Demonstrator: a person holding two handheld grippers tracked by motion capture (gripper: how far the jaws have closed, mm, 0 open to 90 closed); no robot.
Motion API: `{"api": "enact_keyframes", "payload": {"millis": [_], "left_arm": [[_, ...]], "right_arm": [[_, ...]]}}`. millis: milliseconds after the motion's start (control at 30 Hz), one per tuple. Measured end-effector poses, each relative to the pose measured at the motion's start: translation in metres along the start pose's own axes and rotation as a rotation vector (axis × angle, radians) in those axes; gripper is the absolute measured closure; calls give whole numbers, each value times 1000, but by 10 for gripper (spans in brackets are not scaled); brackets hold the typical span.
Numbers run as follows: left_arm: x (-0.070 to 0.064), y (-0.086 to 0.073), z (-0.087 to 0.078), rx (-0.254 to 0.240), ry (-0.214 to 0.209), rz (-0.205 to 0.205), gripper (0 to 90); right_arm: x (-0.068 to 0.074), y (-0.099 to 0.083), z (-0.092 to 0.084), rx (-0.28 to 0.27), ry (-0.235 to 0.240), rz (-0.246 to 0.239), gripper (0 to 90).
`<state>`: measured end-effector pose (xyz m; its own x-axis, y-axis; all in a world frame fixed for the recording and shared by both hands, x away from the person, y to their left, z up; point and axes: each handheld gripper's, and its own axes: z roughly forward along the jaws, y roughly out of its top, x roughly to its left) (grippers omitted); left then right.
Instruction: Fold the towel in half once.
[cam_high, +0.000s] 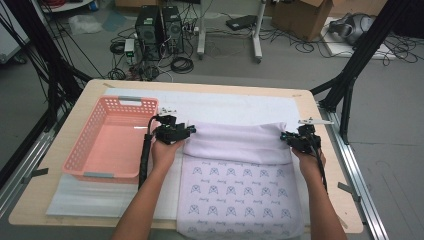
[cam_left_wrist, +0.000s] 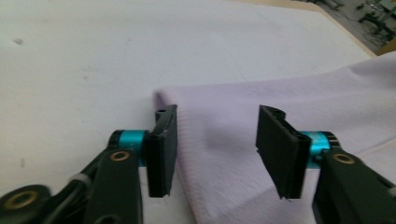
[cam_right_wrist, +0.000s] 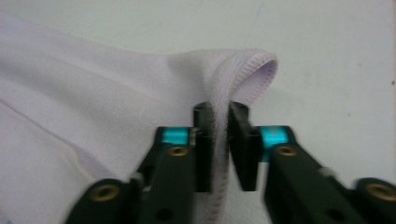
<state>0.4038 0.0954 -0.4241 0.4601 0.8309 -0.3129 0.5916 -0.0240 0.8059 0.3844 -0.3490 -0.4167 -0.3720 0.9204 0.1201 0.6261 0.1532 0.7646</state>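
We see a pale lilac cloth lying on the white mat that covers the table, just to the right of the pink basket. Its far part is folded back toward us, so a plain band lies over the printed part, and the near end of the cloth hangs over the table edge farthest from the basket's back wall.

The left gripper sits at the folded corner nearest the basket. In the left gripper view its jaws stand well apart, with the cloth lying between them and neither pad pressing on it.

The right gripper is at the opposite folded corner, well apart from the basket. In the right gripper view its jaws are narrow, a small gap between them, and the stitched hem of the cloth runs through that gap. The hem lies against the left pad; whether the other pad touches it we cannot tell.
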Motion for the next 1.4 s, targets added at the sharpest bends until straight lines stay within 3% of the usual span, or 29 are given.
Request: {"api": "enact_keyframes", "payload": {"millis": [100,267,467,600,667,767,833,900,967,1067,1133,1200,1400], "left_arm": [[-4,-3,-5,-8,-30,28,482],[-7,-8,-8,50,-42,64,470],[-14,-12,-13,65,-80,73,496],[-13,-27,-14,71,-61,74,633],[-15,-32,-13,88,-66,85,669],[-19,-40,-12,102,-74,121,805],[-22,-41,-13,112,-75,137,838],[-26,-40,-18,84,-74,153,843],[-29,-41,-26,39,-92,142,844],[-33,-49,-39,13,-117,161,842],[-34,-56,-49,-32,-136,173,841],[-34,-63,-56,-40,-142,191,841],[-31,-82,-67,-41,-170,182,834]], "right_arm": [[-1,-1,-4,-10,29,33,597],[5,-3,-13,-8,83,5,586],[7,-13,-19,22,169,0,571],[5,-24,-22,53,175,-11,583],[2,-28,-23,59,179,-8,616],[1,-35,-26,75,184,-21,799],[1,-40,-30,59,181,-41,850],[2,-44,-34,45,181,-45,856],[4,-49,-39,32,185,-45,856],[6,-59,-47,-9,195,-47,856],[9,-67,-51,-23,199,-46,856],[11,-74,-56,-36,204,-51,855],[17,-88,-67,-61,217,-61,856]]}}
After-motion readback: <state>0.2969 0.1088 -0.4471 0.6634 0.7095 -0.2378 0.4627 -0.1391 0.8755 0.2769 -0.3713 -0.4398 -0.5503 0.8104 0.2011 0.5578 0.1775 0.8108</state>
